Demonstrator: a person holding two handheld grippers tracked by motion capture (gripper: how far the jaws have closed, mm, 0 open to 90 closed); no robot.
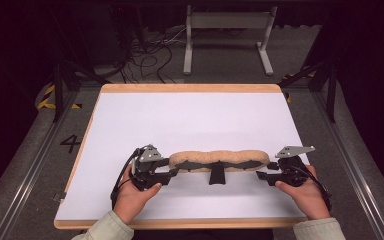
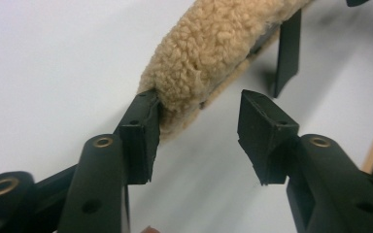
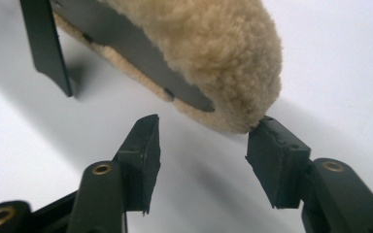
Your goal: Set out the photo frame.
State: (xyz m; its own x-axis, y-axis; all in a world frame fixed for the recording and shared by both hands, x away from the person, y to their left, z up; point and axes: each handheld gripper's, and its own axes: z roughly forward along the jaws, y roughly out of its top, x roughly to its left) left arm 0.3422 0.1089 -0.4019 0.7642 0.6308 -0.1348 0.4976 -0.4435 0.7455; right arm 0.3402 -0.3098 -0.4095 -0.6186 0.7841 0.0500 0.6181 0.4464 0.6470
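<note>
Lying between both wide-open hand-held grippers [image 1: 172, 172] [image 1: 261, 176], ends touching them: fleecy tan pad [image 1: 220, 159].

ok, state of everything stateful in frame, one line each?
Left hand-held gripper: open, jaws either side of the fleece pad's end, one jaw touching it.
Right hand-held gripper: open, jaws at the pad's other end, not clamped.
Fleece pad: lying lengthwise on the table, not lifted.
Black clip: sticks out from the pad's near side.
Table: white top, pad near its front edge.
</note>
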